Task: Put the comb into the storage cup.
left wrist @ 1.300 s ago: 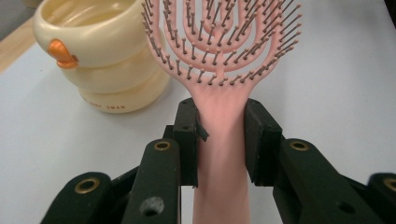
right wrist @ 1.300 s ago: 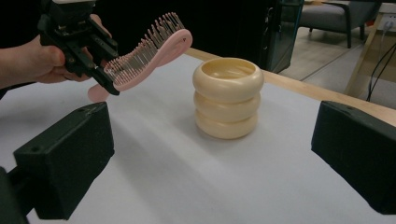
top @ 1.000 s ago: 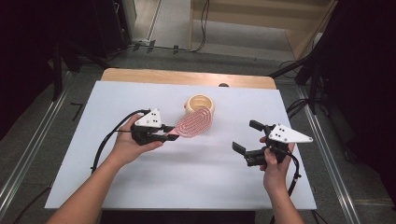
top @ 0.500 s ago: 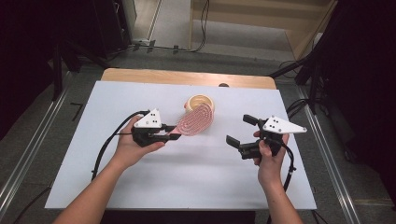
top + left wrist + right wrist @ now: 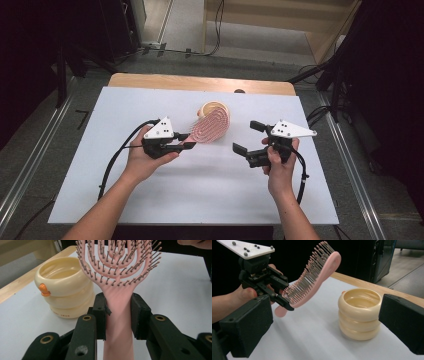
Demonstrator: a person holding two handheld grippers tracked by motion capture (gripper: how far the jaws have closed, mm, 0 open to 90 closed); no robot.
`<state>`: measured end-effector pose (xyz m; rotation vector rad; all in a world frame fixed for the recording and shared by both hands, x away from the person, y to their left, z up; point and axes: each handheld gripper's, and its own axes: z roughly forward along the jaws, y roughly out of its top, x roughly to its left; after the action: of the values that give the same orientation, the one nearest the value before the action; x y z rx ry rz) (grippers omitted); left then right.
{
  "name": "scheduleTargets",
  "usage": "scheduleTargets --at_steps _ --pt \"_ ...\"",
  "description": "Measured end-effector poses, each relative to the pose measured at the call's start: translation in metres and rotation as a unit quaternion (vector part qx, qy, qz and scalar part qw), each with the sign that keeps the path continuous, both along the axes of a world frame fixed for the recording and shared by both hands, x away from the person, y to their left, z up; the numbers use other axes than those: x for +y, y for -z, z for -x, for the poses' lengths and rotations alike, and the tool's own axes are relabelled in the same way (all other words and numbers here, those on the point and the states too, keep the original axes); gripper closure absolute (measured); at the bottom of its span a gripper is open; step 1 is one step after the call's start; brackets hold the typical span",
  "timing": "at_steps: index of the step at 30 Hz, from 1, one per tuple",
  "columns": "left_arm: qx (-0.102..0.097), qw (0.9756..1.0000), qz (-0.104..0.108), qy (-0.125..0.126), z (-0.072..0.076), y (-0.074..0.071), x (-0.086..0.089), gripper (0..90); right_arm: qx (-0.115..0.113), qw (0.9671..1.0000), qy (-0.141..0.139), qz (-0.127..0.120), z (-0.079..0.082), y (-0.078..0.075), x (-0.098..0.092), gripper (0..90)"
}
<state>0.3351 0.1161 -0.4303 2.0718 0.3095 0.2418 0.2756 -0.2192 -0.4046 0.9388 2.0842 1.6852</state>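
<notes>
- High view: left gripper [image 5: 187, 145] left of centre, jaws clamped on the handle of a pink brush [image 5: 211, 127].
- Brush head raised off the white tabletop [image 5: 200, 185], tilted, just beside a cream cup [image 5: 212, 107] at upper centre.
- Left gripper view: handle pinched between both pads; bristles face the camera.
- Right gripper [image 5: 247, 137] right of centre, jaws wide, nothing between them, apart from brush and cup.
- Right gripper view: cup [image 5: 359, 312] stands upright on the tabletop.
</notes>
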Motion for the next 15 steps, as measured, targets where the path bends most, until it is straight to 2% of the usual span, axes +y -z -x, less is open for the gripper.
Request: scheduleTargets --at_steps 5,9,15 --pt "-0.004 0.9999 0.014 -0.006 0.003 0.001 -0.004 70.7 0.004 0.9999 -0.007 -0.006 -0.004 -0.002 0.009 0.0" --pt "-0.007 0.9996 0.022 -0.015 0.005 0.001 -0.007 70.7 0.016 0.9997 -0.011 -0.017 -0.007 -0.004 0.017 0.0" --pt "-0.012 0.9991 0.031 -0.027 0.007 0.000 -0.014 70.7 0.024 0.9994 -0.008 -0.023 -0.010 -0.007 0.028 0.0"
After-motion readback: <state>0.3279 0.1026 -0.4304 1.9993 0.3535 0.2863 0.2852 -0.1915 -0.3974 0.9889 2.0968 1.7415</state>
